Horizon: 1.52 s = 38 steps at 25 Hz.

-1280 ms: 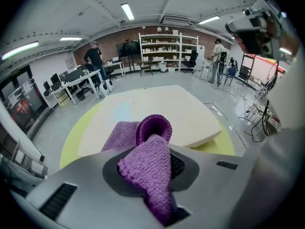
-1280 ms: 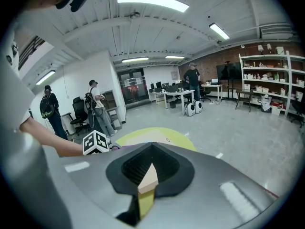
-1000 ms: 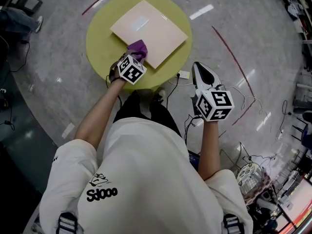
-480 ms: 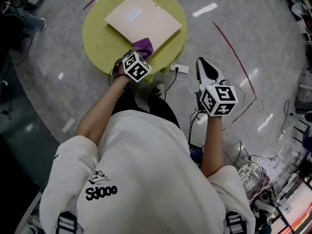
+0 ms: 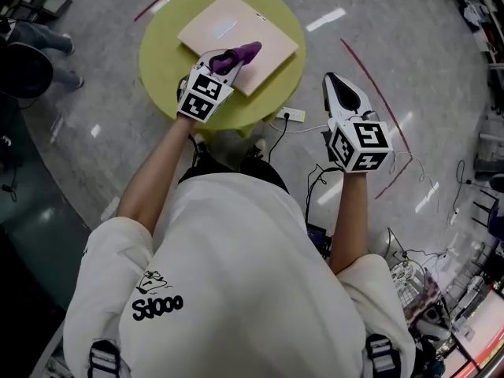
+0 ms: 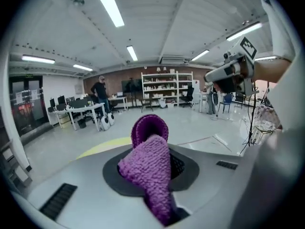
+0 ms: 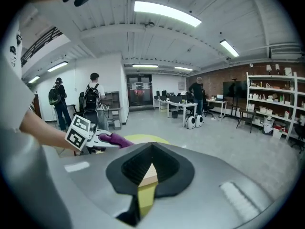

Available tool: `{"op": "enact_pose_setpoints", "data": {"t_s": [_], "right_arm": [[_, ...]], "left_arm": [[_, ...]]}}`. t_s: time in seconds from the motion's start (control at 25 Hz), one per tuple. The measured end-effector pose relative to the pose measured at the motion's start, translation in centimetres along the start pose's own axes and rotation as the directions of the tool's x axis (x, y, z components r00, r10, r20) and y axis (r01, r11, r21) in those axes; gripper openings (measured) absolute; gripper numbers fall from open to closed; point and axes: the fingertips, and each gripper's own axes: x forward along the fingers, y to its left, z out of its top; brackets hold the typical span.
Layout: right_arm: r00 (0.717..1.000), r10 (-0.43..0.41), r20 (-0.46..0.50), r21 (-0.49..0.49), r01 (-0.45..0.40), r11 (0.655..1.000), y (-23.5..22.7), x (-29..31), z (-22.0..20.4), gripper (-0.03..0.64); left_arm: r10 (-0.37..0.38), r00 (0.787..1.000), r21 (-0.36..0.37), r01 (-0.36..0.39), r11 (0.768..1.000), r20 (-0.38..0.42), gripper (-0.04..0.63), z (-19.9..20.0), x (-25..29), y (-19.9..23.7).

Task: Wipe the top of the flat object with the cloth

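The grey polished floor (image 5: 409,46) takes up most of what I see below me. On it stands the round yellow-green table (image 5: 161,73), just ahead of my knees so both arms can reach it. The flat object (image 5: 236,22), a pale pink square board, lies on the tabletop, turned so one corner points toward me, and its whole top is open for wiping.

My right gripper (image 5: 333,82) hangs off to the side over the floor, well apart from the table. Its jaws are pressed together with nothing between them. It has no work in this job, so I keep it parked out of the way.

My left gripper (image 5: 224,64) is over the near edge of the board, clamped hard on the purple cloth (image 6: 151,171). The cloth is pinched low between the jaws so that a thick fold sticks out past the tips, and it is this fold that should meet the surface. That gripper's view looks out across the room instead of down at the board, so I judge the cloth is raised just above the top, though I cannot tell for sure that it is clear of it.
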Motion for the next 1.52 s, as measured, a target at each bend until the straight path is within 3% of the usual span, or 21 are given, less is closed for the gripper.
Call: {"op": "enact_pose_setpoints", "data": {"t_s": [0.32, 0.52, 0.84, 1.12, 1.36, 1.52], "right_arm": [[0.996, 0.041, 0.082, -0.111, -0.031, 0.993, 4.8, 4.6, 6.7, 0.011], [0.991, 0.047, 0.123, -0.189, -0.023, 0.982, 7.5, 7.2, 11.3, 0.011], [0.972, 0.093, 0.216, -0.272, -0.031, 0.962, 10.0, 8.5, 16.1, 0.011], [0.961, 0.112, 0.251, -0.307, -0.031, 0.951, 10.6, 8.3, 18.0, 0.011], [0.961, 0.141, 0.236, -0.337, -0.055, 0.94, 13.5, 5.0, 16.5, 0.011], [0.964, 0.144, 0.223, -0.341, -0.062, 0.938, 12.9, 4.8, 16.2, 0.011]], "left_arm": [[0.12, 0.974, 0.052, -0.132, 0.99, 0.191, 0.063, 7.7, -8.8, 9.6], [0.2, 0.951, 0.001, -0.206, 0.979, 0.235, 0.064, 9.6, -14.1, 15.0], [0.304, 0.909, 0.006, -0.319, 0.948, 0.284, 0.066, 12.4, -18.5, 19.2], [0.29, 0.892, 0.024, -0.317, 0.948, 0.348, 0.066, 16.0, -19.5, 19.0], [0.283, 0.892, 0.052, -0.32, 0.946, 0.351, 0.066, 15.3, -22.4, 15.1], [0.269, 0.897, 0.061, -0.308, 0.949, 0.35, 0.066, 15.8, -21.8, 14.1]]}}
